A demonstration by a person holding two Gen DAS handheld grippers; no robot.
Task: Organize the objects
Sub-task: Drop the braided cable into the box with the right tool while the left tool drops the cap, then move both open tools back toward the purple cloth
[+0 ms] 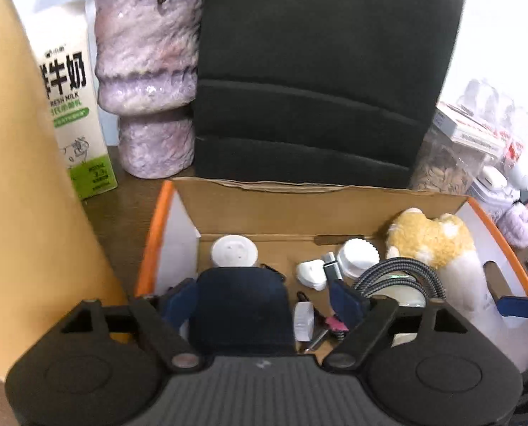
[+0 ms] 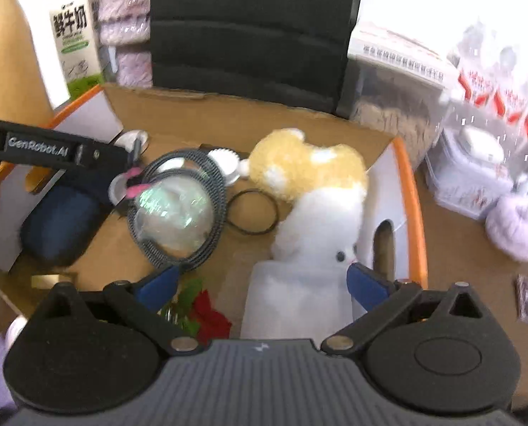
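Observation:
An open cardboard box (image 1: 299, 206) with orange-edged flaps holds the objects. My left gripper (image 1: 262, 298) is open over the box's left side, its blue pads either side of a dark navy case (image 1: 242, 312); the right pad stands clear of it. One left finger (image 2: 97, 167) reaches in from the left in the right wrist view. My right gripper (image 2: 262, 280) is open wide over a white and yellow plush toy (image 2: 317, 213) lying along the box's right wall. A braided cable coil (image 2: 178, 209) rings a clear dome in the middle.
The box also holds a white jar (image 1: 233, 250), white ribbed lid (image 1: 358, 254), black ring (image 2: 251, 213) and red flower (image 2: 207, 319). Behind it stand a milk carton (image 1: 72, 106), purple vase (image 1: 146, 81), black chair back (image 1: 317, 71) and seed jar (image 1: 445, 167).

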